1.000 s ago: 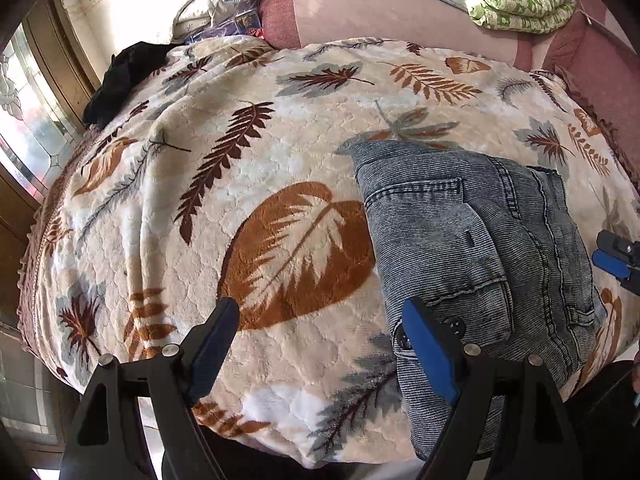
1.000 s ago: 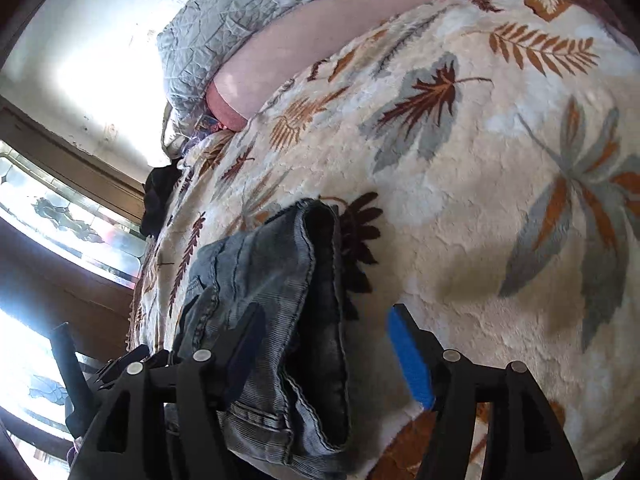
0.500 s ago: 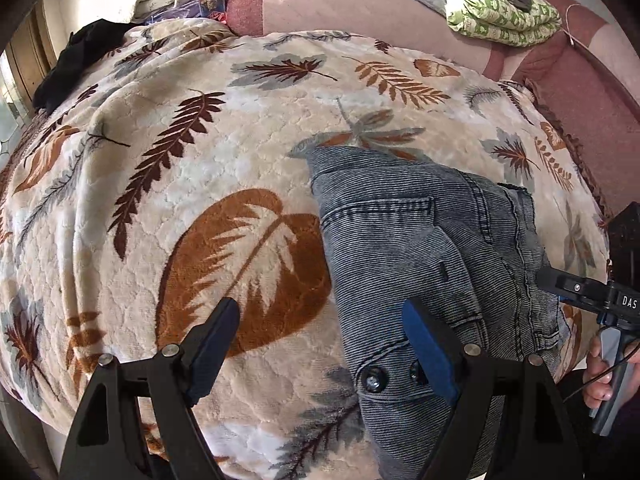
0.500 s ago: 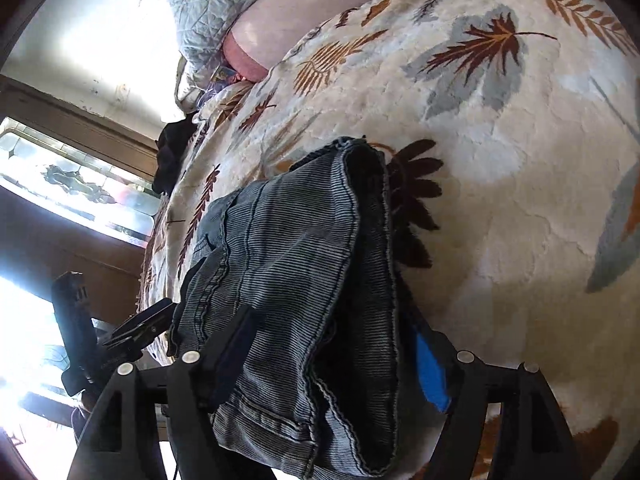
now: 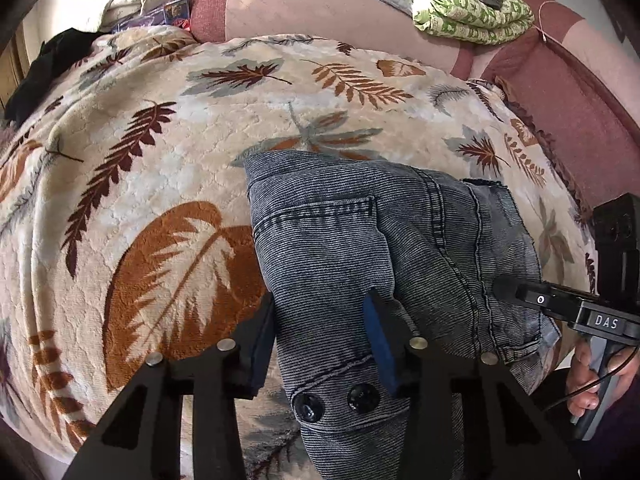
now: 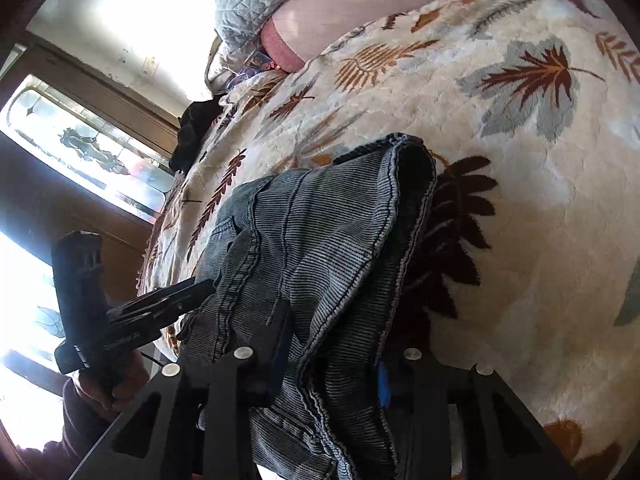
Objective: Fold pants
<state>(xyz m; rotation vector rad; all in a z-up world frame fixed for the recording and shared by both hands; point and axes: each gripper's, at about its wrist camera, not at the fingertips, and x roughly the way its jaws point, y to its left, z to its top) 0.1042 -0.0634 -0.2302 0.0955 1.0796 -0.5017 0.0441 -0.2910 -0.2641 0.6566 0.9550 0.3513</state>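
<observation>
both grippers, left gripper point(image 5: 320, 336) and right gripper point(image 6: 332, 356), narrowed around folded pants point(image 5: 360, 248); leaf-print blanket point(image 5: 160, 200) beneath

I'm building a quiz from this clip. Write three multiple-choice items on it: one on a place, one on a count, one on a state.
1. Where does the green patterned quilt lie?
A. on a chair
B. on the pink surface beyond the leaf blanket
C. on the floor

2. How many dark buttons show on the waistband of the jeans?
A. two
B. four
C. none

3. How are the jeans arranged?
A. hanging from a hook
B. spread out full length
C. folded into layers on the leaf blanket

Answers:
1. B: the quilt rests on pink at the far side.
2. A: two buttons sit side by side near the lower edge.
3. C: the right wrist view shows stacked denim layers.
</observation>
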